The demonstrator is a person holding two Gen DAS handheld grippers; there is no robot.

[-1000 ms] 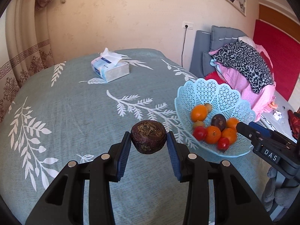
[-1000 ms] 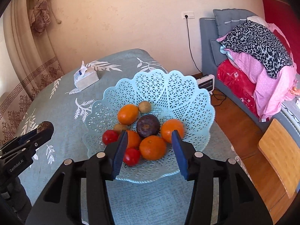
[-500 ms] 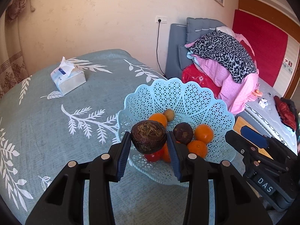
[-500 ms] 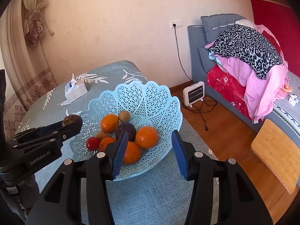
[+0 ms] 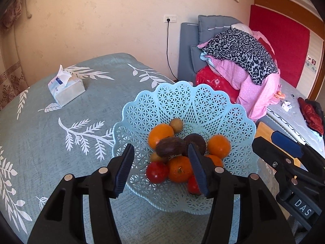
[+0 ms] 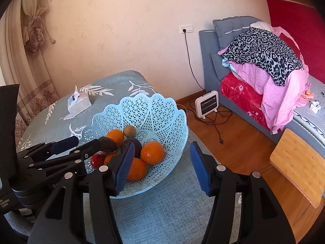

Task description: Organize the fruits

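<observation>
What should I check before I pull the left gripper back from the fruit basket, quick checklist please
1. Left gripper let go: ok. Its jaws have just been opening, and both pads stand clear of the dark wrinkled fruit.
2. Dark wrinkled fruit inside the basket: ok. It sits among the oranges.
3. Fruit settled and not rolling: cannot tell from one moment.
4. Right gripper empty: ok. Its jaws have just been opening too, with nothing between them.
5. Grippers apart from each other: ok. The right one shows to the side in the left wrist view, not touching.
6. Basket fully on the table: cannot tell. Its far rim is near the table edge.
</observation>
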